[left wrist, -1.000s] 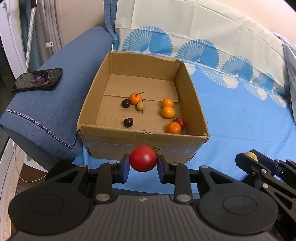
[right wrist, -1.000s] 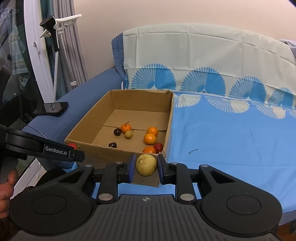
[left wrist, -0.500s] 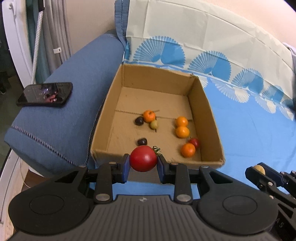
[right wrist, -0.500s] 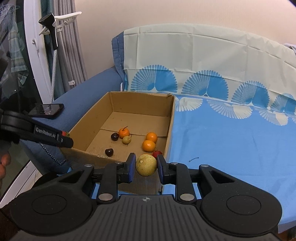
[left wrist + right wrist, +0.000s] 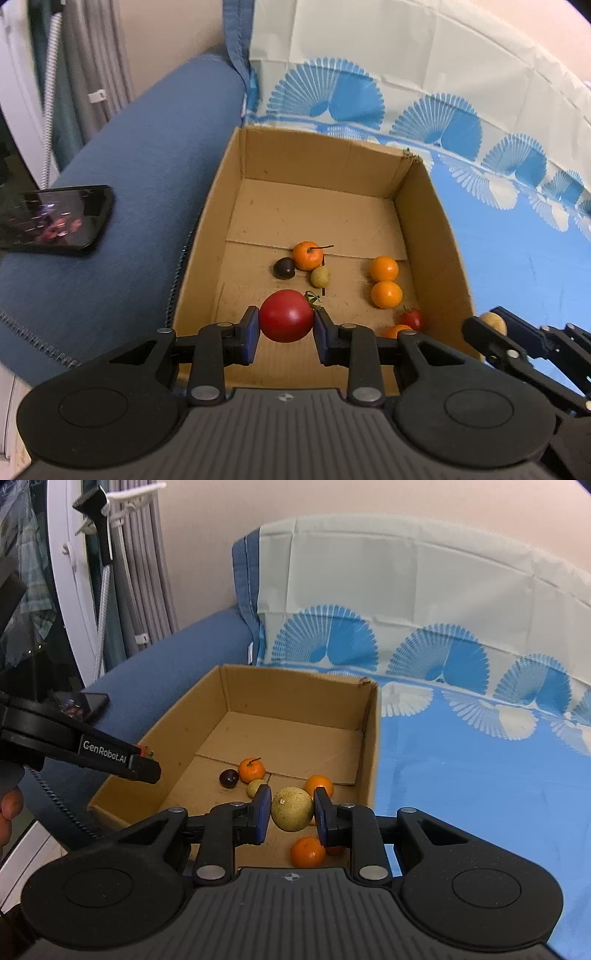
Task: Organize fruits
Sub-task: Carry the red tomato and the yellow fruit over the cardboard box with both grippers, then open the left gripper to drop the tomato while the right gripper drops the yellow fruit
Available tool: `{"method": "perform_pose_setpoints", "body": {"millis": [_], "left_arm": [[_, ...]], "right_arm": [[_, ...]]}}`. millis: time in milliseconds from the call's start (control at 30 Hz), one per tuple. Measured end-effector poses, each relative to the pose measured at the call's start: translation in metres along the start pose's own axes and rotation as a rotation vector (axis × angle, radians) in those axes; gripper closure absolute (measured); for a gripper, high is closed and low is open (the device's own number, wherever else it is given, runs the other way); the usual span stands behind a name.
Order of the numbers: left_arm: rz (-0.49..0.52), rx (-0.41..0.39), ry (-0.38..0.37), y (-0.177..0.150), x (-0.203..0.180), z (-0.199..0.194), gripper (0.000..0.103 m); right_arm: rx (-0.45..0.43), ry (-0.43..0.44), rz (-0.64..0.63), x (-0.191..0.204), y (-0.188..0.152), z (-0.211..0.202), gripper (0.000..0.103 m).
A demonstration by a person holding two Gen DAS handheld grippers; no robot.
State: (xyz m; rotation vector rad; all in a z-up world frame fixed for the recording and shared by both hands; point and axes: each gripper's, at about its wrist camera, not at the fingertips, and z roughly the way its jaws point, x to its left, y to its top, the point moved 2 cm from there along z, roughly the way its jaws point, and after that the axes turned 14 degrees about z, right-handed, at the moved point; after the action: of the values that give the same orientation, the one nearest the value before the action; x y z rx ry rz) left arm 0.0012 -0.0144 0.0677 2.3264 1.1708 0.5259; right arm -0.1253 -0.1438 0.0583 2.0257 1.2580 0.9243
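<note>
My left gripper (image 5: 286, 321) is shut on a red tomato (image 5: 286, 320) and holds it over the near part of an open cardboard box (image 5: 317, 157). My right gripper (image 5: 291, 809) is shut on a round yellow fruit (image 5: 291, 809) above the same box (image 5: 369, 738), near its right wall. On the box floor lie several fruits: a stemmed orange (image 5: 307, 255), a dark plum (image 5: 283, 268), a small yellow-green fruit (image 5: 320, 277), two oranges (image 5: 385, 280) and a small red fruit (image 5: 412, 319). The right gripper also shows in the left wrist view (image 5: 493, 325).
The box rests on a blue patterned sheet (image 5: 524, 258) over a sofa. A black phone (image 5: 55, 220) lies on the blue armrest (image 5: 140, 177) left of the box. A curtain and a white frame (image 5: 74, 590) stand far left.
Both grippers have moved forward with their fruits and now hang over the inside of the box; a second ago they were in front of its near wall.
</note>
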Motion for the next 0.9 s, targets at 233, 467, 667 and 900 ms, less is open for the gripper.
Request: {"method": "perform_pose_setpoints", "body": {"millis": [233, 467, 667, 900], "left_arm": [[0.028, 0.068, -0.008, 0.007, -0.002, 0.048, 0.069], [0.06, 0.107, -0.004, 0.004, -0.008, 0.074, 0.069], [0.068, 0.132, 0.0, 0.003, -0.01, 0.088, 0.069], [0.081, 0.151, -0.013, 0.002, -0.011, 0.098, 0.015]], "right_arm": [[0.067, -0.014, -0.012, -0.001, -0.003, 0.047, 0.077], [0.11, -0.03, -0.021, -0.008, -0.009, 0.073, 0.077], [0.13, -0.038, -0.032, -0.011, -0.015, 0.086, 0.077], [0.139, -0.034, -0.058, -0.014, -0.016, 0.095, 0.07]]}}
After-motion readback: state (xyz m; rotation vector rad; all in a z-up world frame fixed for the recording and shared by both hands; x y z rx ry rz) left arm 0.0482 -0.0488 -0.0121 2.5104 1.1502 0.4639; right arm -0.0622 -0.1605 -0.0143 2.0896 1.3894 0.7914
